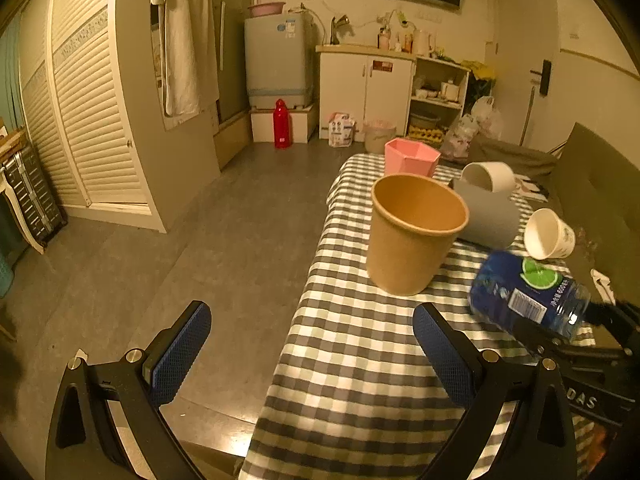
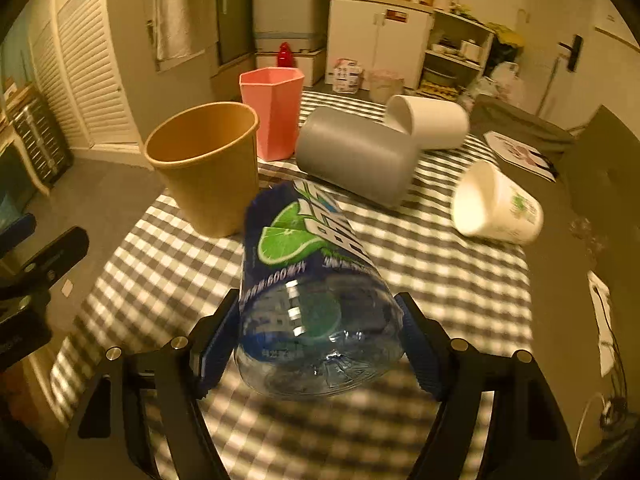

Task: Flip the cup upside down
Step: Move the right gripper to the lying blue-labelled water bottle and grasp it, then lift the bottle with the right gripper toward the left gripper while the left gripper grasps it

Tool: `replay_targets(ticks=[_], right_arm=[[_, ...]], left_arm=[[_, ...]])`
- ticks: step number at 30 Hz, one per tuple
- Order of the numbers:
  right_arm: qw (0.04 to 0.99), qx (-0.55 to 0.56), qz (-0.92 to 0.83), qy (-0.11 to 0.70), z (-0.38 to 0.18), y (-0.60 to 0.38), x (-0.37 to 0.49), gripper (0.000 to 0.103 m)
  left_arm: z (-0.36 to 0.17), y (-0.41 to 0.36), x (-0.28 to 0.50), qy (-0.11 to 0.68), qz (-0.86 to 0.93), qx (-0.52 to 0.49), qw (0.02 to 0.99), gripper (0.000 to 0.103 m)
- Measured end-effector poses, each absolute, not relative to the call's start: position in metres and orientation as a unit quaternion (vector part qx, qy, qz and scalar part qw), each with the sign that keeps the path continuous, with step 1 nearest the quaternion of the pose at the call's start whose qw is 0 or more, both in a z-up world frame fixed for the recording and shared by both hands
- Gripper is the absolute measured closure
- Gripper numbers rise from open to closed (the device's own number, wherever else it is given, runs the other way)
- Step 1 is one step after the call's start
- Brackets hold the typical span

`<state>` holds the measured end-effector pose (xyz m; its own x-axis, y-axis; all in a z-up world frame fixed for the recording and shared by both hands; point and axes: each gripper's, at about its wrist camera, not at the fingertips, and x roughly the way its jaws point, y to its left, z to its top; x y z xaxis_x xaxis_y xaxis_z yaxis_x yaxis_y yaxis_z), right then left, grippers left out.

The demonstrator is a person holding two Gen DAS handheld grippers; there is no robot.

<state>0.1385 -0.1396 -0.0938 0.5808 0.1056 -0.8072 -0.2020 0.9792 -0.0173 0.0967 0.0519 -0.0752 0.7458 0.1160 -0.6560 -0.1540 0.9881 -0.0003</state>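
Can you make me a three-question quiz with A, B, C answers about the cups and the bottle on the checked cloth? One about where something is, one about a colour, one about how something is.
1. Where is the pink cup?
A. behind the brown cup
B. on the floor
C. in the right hand-held gripper

2. What colour is the fruit on the bottle label?
A. red
B. green
C. purple

3. How is the grey cup?
A. standing upright
B. stacked inside the pink cup
C. lying on its side

Answers:
1 A: the pink cup stands on the cloth farther back than the brown cup.
2 B: the bottle, held in the right hand-held gripper, shows a green lime slice.
3 C: the grey cup lies on the cloth on its side.
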Motion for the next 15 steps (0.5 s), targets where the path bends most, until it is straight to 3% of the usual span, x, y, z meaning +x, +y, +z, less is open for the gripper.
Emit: replay_targets(ticks=[15], right_arm=[[0.877, -0.02, 0.076, 0.474, -0.104, -0.112, 0.056, 0.03]], left_arm=[[-0.051, 0.062, 0.042, 0.321, 0.088, -0.036, 0.942, 0.0]])
